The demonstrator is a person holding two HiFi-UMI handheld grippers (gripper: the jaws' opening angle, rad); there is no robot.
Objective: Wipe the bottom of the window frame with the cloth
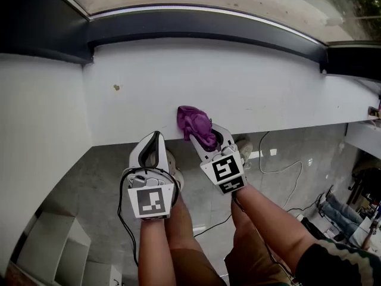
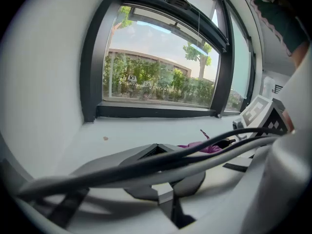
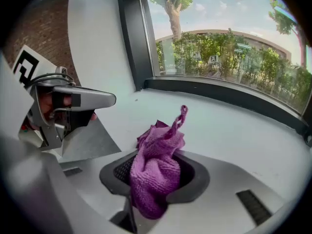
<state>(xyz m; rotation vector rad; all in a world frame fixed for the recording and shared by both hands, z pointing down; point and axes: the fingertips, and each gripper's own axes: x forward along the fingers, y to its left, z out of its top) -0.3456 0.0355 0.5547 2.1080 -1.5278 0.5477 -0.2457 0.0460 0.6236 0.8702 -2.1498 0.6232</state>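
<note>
A crumpled purple cloth (image 1: 193, 123) lies on the near edge of the white sill (image 1: 256, 82), and my right gripper (image 1: 206, 137) is shut on it. In the right gripper view the cloth (image 3: 155, 172) bulges up from between the jaws, with one twisted end sticking upward. My left gripper (image 1: 156, 137) is just left of it at the sill's edge, shut and holding nothing; cables cross its own view (image 2: 163, 182). The dark bottom rail of the window frame (image 1: 208, 25) runs along the far side of the sill, apart from both grippers.
A small brown speck (image 1: 116, 88) marks the sill to the left. The white wall (image 1: 36, 130) closes off the left side. Below the sill are a grey floor, a loose white cable (image 1: 280, 168) and white shelving (image 1: 59, 249).
</note>
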